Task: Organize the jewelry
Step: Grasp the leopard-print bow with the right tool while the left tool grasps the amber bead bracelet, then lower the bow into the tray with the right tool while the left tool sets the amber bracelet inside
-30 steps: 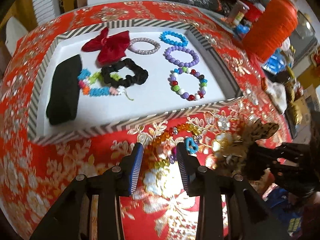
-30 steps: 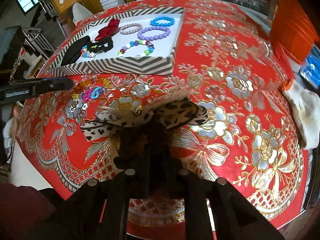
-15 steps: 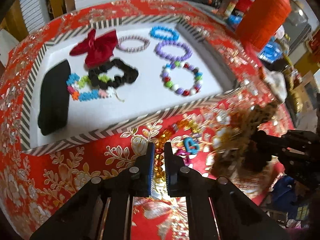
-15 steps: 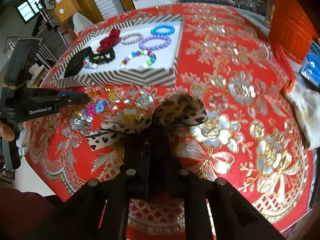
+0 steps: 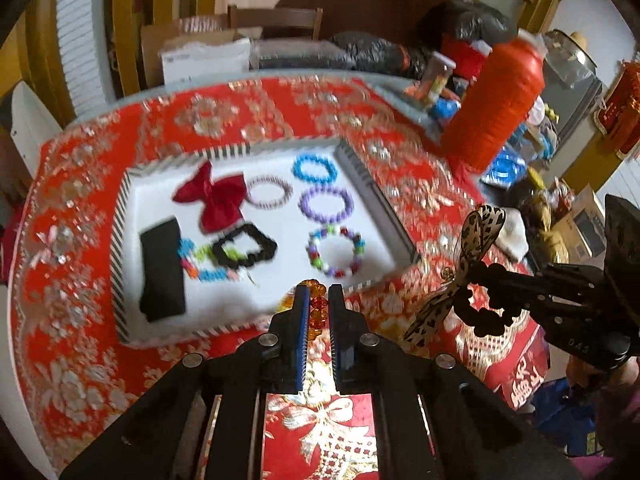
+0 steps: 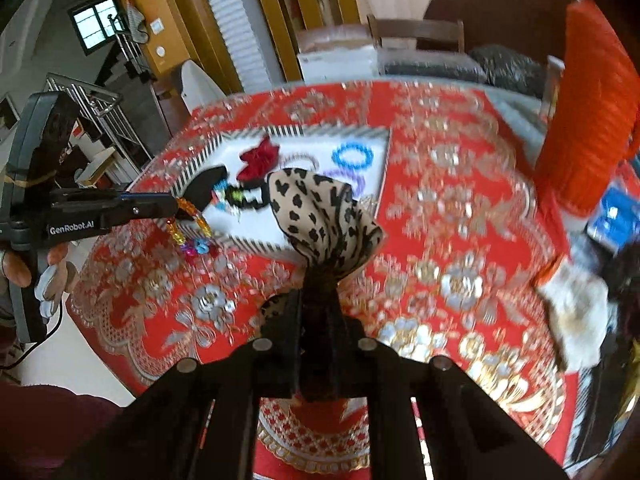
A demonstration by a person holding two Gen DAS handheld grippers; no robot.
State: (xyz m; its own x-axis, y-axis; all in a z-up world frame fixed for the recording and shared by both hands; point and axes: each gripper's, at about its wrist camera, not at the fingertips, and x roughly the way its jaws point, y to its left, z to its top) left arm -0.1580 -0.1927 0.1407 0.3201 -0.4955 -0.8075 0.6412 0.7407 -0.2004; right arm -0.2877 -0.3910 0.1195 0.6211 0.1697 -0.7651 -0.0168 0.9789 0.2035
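Left gripper [image 5: 318,312] is up off the table, its blue-padded fingers [image 5: 301,320] drawn in narrow and pinching an amber bead bracelet [image 5: 314,302]. In the right wrist view that bracelet [image 6: 188,216] dangles from the tips at about nine o'clock, with a pink and blue charm cluster [image 6: 197,246] hanging at its low end, clear of the red and gold tablecloth [image 6: 440,208].

Right gripper [image 6: 320,316] is clamped tight on a leopard-print bow scrunchie [image 6: 324,216], the spotted fabric fanning upward toward twelve o'clock, black gathered band squeezed between the jaws. From the left camera the same scrunchie [image 5: 466,268] hangs in the air at three o'clock, out beyond the tray's right edge.

The striped-rim tray [image 5: 120,248] sits at the centre of the left view, toward eleven o'clock from the bracelet. Inside: a red bow [image 5: 212,196] at the far left, a black pouch [image 5: 162,268] along the left wall, a black scrunchie [image 5: 246,246] overlapping a multicoloured bead string [image 5: 192,260]. On the right half, far to near: blue bracelet [image 5: 314,168], purple bracelet [image 5: 326,204], mixed-colour bracelet [image 5: 336,252]. A pale ring-shaped band [image 5: 269,192] lies beside the red bow; the picture is smeared there, so it may be a beaded bracelet or a hair tie.

An orange lantern [image 5: 496,100] stands at two o'clock, well apart from the tray.
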